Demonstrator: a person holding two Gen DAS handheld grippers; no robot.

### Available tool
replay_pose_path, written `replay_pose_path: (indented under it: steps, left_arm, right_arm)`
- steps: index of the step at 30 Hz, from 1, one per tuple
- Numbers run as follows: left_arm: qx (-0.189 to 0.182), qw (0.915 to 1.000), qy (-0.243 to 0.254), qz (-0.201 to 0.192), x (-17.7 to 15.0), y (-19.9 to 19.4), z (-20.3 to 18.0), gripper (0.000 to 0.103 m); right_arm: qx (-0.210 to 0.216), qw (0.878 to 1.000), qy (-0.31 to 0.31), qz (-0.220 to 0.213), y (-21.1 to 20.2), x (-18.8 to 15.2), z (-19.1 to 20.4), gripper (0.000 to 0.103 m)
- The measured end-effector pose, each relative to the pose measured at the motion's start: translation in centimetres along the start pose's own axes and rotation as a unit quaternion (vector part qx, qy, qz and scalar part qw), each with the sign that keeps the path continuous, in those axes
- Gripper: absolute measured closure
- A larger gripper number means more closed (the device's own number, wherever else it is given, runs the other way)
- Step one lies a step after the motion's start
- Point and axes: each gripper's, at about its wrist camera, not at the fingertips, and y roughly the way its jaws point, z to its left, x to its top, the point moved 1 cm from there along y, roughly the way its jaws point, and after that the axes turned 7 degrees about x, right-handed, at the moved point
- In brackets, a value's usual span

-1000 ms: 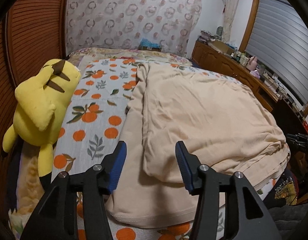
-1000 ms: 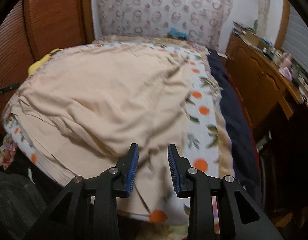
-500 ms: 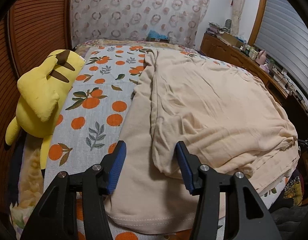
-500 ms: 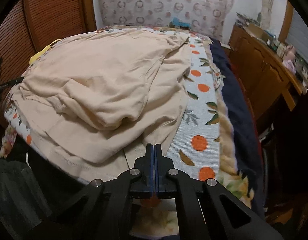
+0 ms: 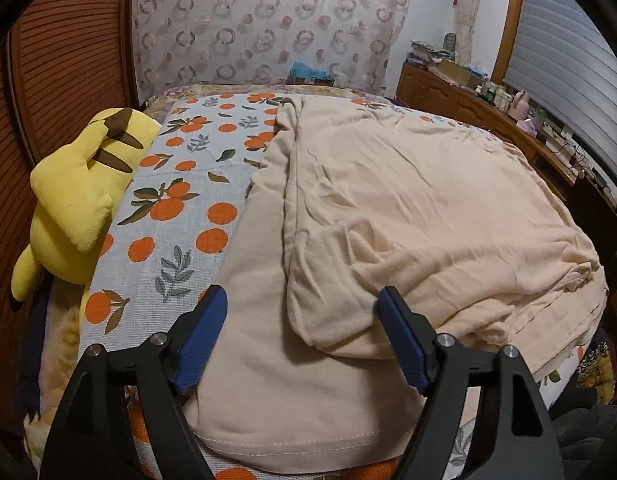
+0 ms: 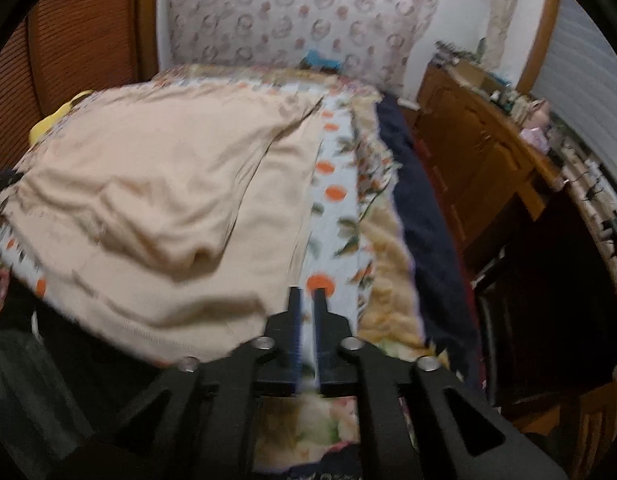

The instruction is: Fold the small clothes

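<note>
Lying folded on the orange-print bedspread (image 5: 176,216), the beige garment (image 5: 408,208) fills the bed; a yellow plush (image 5: 80,196) borders it. Left gripper (image 5: 302,322) gapes wide, empty; right gripper (image 6: 307,300) shows a narrow gap, holding nothing.

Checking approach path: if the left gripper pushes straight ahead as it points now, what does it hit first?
Probably the folded-over flap of the beige garment: the left gripper is wide open, with the flap's rounded corner between its fingers. Depth is uncertain.
</note>
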Motion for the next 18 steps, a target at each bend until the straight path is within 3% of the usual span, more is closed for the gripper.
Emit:
replay_pose_path:
  steps: [4, 9, 14, 18]
  left_arm:
    - [0.007, 1.0, 0.007, -0.002, 0.0, 0.1, -0.2, 0.024]
    - [0.016, 0.9999, 0.004, 0.001, -0.1, -0.2, -0.2, 0.024]
    - [0.003, 0.9991, -0.018, -0.038, -0.1, -3.0, 0.6, 0.024]
    - [-0.026, 0.998, -0.008, -0.057, -0.1, -5.0, 0.1, 0.024]
  right_arm:
    - [0.047, 0.998, -0.007, -0.039, -0.1, 1.3, 2.6, 0.083]
    - [0.159, 0.986, -0.026, -0.05, 0.7, 2.0, 8.2, 0.071]
    - [0.198, 0.978, -0.05, -0.031, 2.2, 1.2, 12.1, 0.067]
    - [0.199, 0.979, -0.045, -0.002, 4.6, 0.9, 12.6, 0.067]
